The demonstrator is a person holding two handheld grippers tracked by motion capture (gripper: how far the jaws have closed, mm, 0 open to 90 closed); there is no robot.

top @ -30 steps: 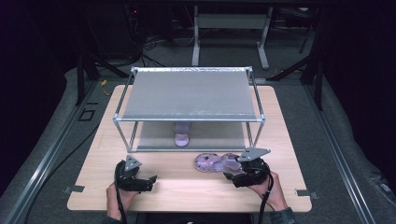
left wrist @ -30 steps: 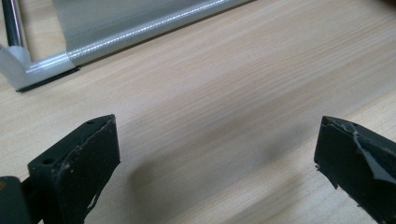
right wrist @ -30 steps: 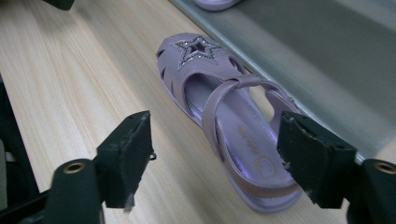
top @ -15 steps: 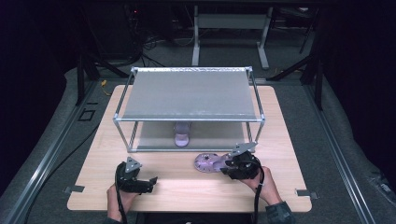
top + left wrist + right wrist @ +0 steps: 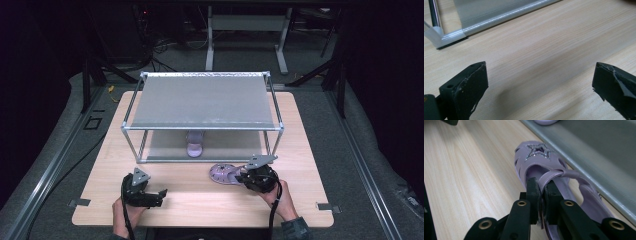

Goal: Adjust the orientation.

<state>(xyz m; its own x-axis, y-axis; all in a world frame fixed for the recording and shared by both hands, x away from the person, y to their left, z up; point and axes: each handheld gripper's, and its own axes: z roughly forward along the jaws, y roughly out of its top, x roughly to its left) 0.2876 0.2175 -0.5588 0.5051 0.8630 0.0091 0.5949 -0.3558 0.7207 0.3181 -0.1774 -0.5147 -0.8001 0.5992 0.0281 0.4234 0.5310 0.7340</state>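
**Right gripper pinches the strap of a lilac sandal at the table's near edge**

Where the person's forearms come in at the bottom of the high view, the left hand (image 5: 125,212) holds the black two-jaw left gripper (image 5: 159,195) low over the pale wooden table (image 5: 190,200), near its front edge. In the left gripper view its jaws stand wide apart with nothing but bare wood grain between them, so it grips nothing.

To the other side, the right hand (image 5: 282,200) holds the black two-jaw right gripper (image 5: 241,177), which bears a grey three-cornered plate on top and points toward the middle of the table. Its jaws have just been closing, and in the right gripper view the right gripper (image 5: 541,192) is clamped tight on the thin strap of a lilac child's sandal with a glittery star on the toe (image 5: 541,162). The strap is pinched between the two pads, the sandal's toe pointing away from the gripper. From above, that sandal (image 5: 224,173) lies on the table just in front of the rack's lower front bar.

Farther back stands a two-tier shoe rack of silvery metal tubes and grey fabric shelves (image 5: 200,102). On its lower shelf, under the top tier, sits a second lilac sandal (image 5: 195,145), well apart from the first
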